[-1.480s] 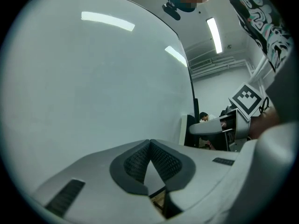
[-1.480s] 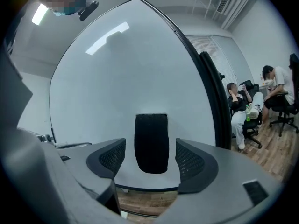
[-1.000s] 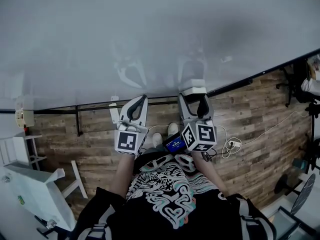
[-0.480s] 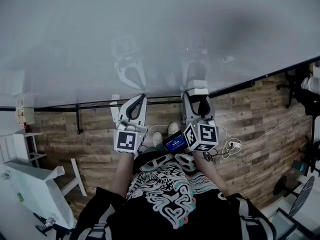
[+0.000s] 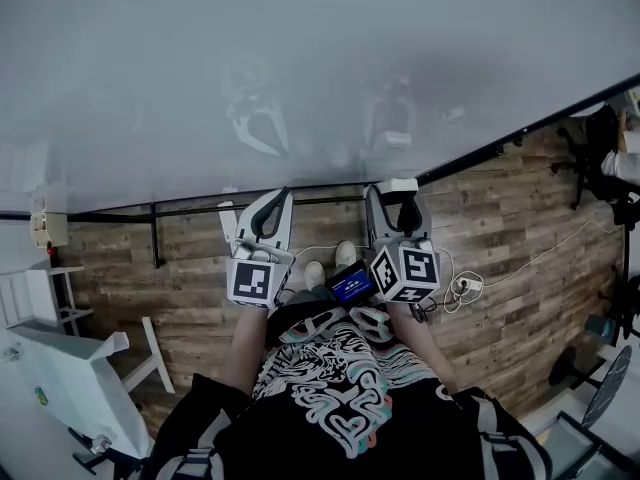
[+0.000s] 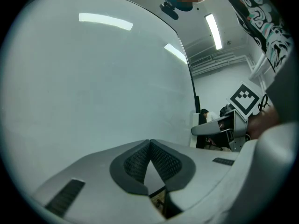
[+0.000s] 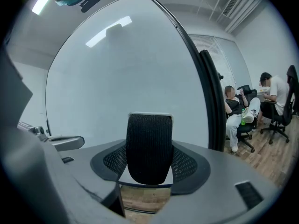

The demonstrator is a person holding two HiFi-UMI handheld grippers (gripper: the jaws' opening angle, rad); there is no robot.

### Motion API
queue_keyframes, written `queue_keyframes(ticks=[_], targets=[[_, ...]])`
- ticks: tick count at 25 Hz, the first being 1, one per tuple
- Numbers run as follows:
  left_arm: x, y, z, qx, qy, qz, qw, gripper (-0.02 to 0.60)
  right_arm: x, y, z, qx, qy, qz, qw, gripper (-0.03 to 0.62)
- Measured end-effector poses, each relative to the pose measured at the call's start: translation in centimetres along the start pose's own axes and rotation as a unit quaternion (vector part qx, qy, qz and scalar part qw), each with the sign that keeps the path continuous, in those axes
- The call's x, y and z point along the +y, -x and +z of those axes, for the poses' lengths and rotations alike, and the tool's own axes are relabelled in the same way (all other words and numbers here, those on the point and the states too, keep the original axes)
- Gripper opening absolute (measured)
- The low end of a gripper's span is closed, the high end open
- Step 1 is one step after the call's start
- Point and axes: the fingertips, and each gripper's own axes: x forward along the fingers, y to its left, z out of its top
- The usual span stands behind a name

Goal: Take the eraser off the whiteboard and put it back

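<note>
Head cam sits up top and looks steeply down: the whiteboard (image 5: pixel 300 58) fills the upper half and the wood floor (image 5: pixel 500 228) runs below it. The left gripper (image 5: pixel 286 198) cam rides low behind its jaws, aimed along them, nearly nose to the board. The right gripper (image 5: pixel 398 190) cam does likewise, with the eraser (image 7: pixel 149 148) right in front of the lens (plus the room off to the right). All three share the board; each gripper cam catches the other gripper at its edge.
</note>
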Motion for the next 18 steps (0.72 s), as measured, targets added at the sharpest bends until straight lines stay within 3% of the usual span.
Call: queue_keyframes(ticks=[18], targets=[[-2.7, 3.4, -0.6, 0.004, -0.001, -0.004, 1.0, 0.026, -1.1, 5.0, -1.0, -0.006, -0.013, -0.017, 1.0, 0.265]])
